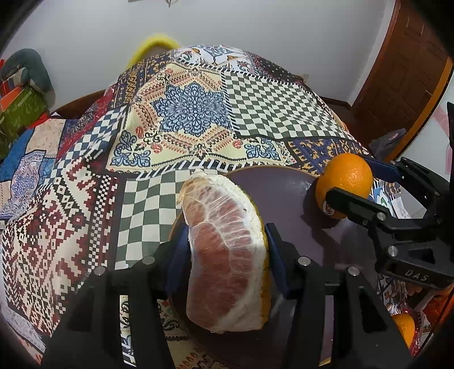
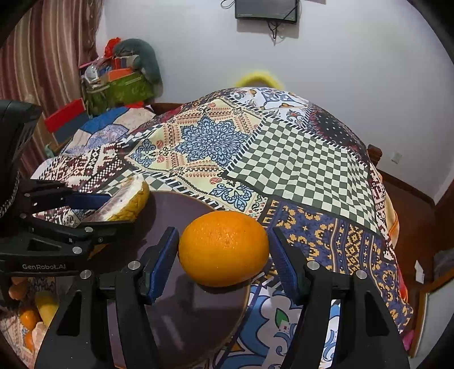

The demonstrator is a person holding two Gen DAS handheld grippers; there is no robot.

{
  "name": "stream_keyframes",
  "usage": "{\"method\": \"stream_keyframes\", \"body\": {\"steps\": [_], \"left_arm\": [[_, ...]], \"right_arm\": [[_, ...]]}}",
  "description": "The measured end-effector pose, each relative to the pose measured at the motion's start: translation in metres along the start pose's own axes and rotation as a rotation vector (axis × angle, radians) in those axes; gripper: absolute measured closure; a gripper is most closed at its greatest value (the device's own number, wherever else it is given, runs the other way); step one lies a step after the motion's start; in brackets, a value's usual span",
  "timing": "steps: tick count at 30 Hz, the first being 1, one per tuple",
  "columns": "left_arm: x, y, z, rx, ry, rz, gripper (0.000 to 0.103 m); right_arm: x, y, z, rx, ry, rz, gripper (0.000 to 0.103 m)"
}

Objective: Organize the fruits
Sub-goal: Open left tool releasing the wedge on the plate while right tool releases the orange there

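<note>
My left gripper [image 1: 227, 241] is clamped on a peeled pomelo wedge [image 1: 227, 249]; both blue pads press its sides, pink flesh facing the camera, yellow rind along its right edge. The wedge is held over the near-left part of the dark round plate [image 1: 283, 193]. From the right wrist view the same wedge [image 2: 127, 198] sits at the plate's left rim, gripped between my left fingers [image 2: 85, 200].

My right gripper [image 2: 224, 249] has its fingers spread to either side of an orange [image 2: 224, 247]. The left pad sits right at the peel; the right pad stands just beside it, and I cannot tell whether either truly touches. The orange rests on the plate's [image 2: 176, 312] right side, close to the rim. In the left wrist view the orange [image 1: 343, 184] stands at the plate's far-right edge with my right gripper [image 1: 360, 181] around it.

The plate lies on a patchwork-patterned cloth [image 1: 198, 119]. More oranges [image 2: 27, 318] lie beside the plate's near-left edge, low in the right wrist view. Beyond the cloth, a yellow rim [image 2: 258, 78] shows against the white wall, with a wall-mounted screen [image 2: 266, 10] above.
</note>
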State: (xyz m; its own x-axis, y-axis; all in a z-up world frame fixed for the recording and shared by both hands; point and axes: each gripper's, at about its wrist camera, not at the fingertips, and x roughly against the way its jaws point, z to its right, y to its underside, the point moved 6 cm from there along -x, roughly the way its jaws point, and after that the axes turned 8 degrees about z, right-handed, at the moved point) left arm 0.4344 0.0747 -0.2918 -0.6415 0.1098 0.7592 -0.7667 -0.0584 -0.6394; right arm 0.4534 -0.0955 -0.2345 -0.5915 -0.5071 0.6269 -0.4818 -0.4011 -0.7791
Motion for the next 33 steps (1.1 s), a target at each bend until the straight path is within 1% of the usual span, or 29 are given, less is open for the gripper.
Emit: {"method": "stream_keyframes", "body": {"steps": [3, 5, 7, 9, 14, 24, 27, 33], "left_arm": [[-0.003, 0.003, -0.001, 0.015, 0.006, -0.02, 0.05], [-0.003, 0.003, -0.001, 0.009, 0.003, -0.014, 0.05], [0.002, 0.0, 0.002, -0.008, -0.009, 0.012, 0.05], [0.008, -0.003, 0.006, -0.026, -0.013, 0.032, 0.05], [0.021, -0.005, 0.006, -0.016, -0.011, 0.046, 0.05], [0.063, -0.001, 0.003, -0.002, -0.035, 0.088, 0.05], [0.08, 0.0, 0.005, -0.003, -0.04, 0.109, 0.05], [0.121, 0.004, 0.014, -0.005, -0.042, 0.154, 0.05]], "right_arm": [[-0.001, 0.0, -0.002, 0.009, 0.001, -0.01, 0.039], [0.001, -0.001, -0.005, 0.002, -0.027, -0.011, 0.039], [0.002, -0.003, -0.009, -0.009, -0.046, -0.011, 0.039], [0.004, -0.003, -0.011, -0.005, -0.04, -0.005, 0.039], [0.013, -0.004, -0.013, -0.025, -0.041, 0.003, 0.039], [0.06, -0.008, -0.018, -0.048, -0.005, 0.073, 0.039], [0.076, -0.009, -0.02, -0.055, 0.007, 0.096, 0.039], [0.114, -0.012, -0.024, -0.082, 0.004, 0.148, 0.039]]}}
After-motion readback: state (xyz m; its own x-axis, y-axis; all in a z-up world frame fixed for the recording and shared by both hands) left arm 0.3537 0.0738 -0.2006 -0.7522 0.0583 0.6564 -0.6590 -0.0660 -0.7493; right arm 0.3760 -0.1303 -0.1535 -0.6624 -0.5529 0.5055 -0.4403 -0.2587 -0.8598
